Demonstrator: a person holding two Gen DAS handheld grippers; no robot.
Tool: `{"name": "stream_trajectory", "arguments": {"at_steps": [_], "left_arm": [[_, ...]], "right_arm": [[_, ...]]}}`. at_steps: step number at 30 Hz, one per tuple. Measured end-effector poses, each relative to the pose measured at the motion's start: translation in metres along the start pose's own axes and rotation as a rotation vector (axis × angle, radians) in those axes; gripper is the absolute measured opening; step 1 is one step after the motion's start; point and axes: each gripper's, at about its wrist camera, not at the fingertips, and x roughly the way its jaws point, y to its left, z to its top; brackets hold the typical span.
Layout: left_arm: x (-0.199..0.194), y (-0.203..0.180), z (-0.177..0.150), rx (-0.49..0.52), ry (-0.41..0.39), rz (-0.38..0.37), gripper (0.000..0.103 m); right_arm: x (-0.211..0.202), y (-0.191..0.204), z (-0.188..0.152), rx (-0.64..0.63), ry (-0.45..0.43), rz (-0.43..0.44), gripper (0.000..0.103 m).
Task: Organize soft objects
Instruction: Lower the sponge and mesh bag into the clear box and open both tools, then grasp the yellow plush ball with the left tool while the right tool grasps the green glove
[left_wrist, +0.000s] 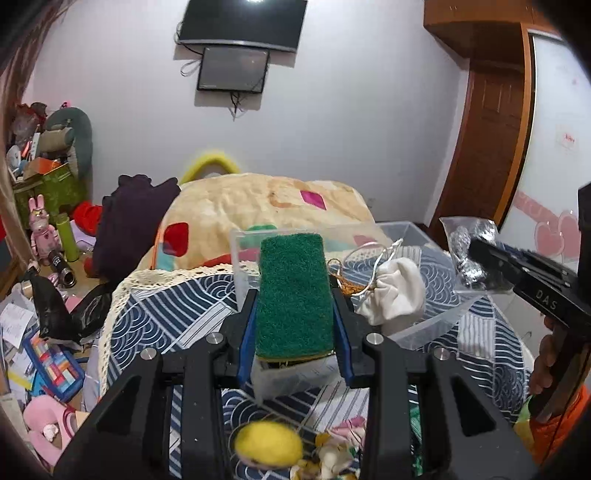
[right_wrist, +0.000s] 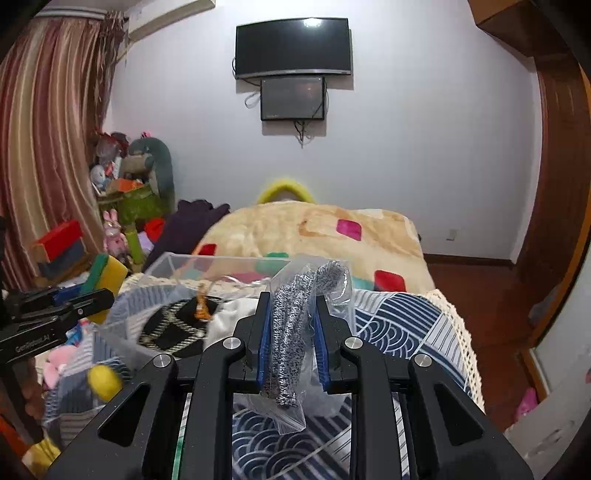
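My left gripper (left_wrist: 294, 291) is shut on a green and yellow sponge (left_wrist: 293, 295) and holds it above a clear plastic box (left_wrist: 243, 258). It also shows at the left of the right wrist view (right_wrist: 92, 295) with the sponge (right_wrist: 107, 277). My right gripper (right_wrist: 291, 295) is shut on a clear bag of grey speckled fabric (right_wrist: 291, 325) above the same box (right_wrist: 173, 266). It shows in the left wrist view (left_wrist: 476, 247) with the bag (left_wrist: 467, 251). A white cloth pouch (left_wrist: 395, 291) lies in the box.
A blue patterned cloth (left_wrist: 166, 317) covers the table. A yellow felt ball (left_wrist: 269, 443) and small plush toys (left_wrist: 340, 450) lie near me. A beige blanket (right_wrist: 314, 229) lies on the bed behind. Toys and clutter (left_wrist: 40, 258) fill the floor at left.
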Motion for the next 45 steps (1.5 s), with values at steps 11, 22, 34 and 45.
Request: {"name": "stream_trajectory", "arguments": {"at_steps": [11, 22, 34, 45], "left_arm": [[0.045, -0.016, -0.008, 0.071, 0.087, 0.038, 0.036], [0.038, -0.020, -0.013, 0.036, 0.100, 0.014, 0.046], [-0.017, -0.027, -0.014, 0.064, 0.002, 0.040, 0.064], [-0.053, -0.013, -0.042, 0.057, 0.011, 0.077, 0.085]], "right_arm": [[0.039, 0.003, -0.014, -0.050, 0.112, -0.024, 0.019], [0.029, -0.002, -0.020, -0.011, 0.117, 0.013, 0.032], [-0.018, 0.002, -0.013, -0.006, 0.026, 0.065, 0.051], [-0.039, 0.028, -0.037, -0.025, 0.030, 0.150, 0.071]]}}
